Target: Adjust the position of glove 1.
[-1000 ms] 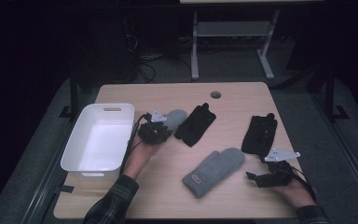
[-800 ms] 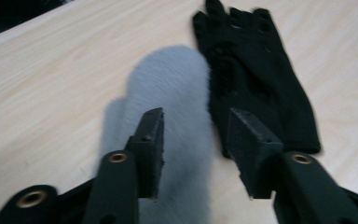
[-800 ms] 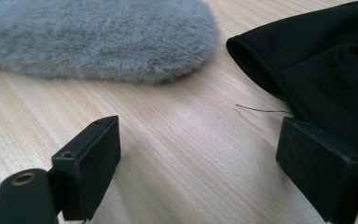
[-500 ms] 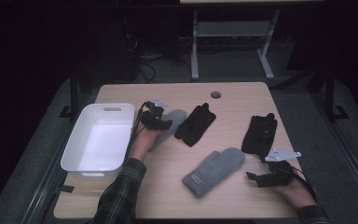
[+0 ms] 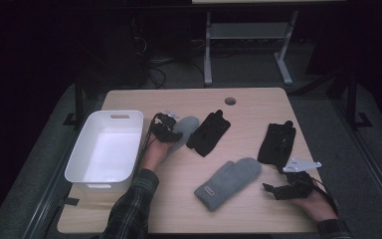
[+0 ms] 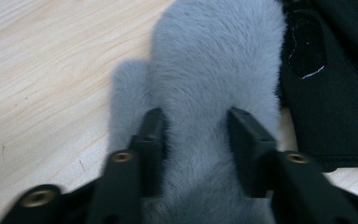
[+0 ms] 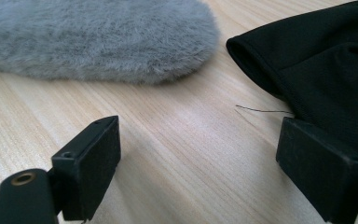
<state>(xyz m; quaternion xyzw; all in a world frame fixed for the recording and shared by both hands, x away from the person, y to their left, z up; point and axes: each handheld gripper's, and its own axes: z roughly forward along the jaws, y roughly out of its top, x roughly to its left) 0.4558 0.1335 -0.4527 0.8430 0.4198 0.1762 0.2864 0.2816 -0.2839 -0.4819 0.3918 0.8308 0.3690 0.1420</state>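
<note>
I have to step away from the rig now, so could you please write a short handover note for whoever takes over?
Left gripper: jaws have just been closing around the grey mitten beside the white bin; pads sunk in its fur.
Right gripper: open, nothing between its jaws, resting low at the table's right front.
Second grey mitten lies mid-table; two black gloves lie flat.
Done: nothing in the bin.
Left: probably lifting all four into it.
</note>
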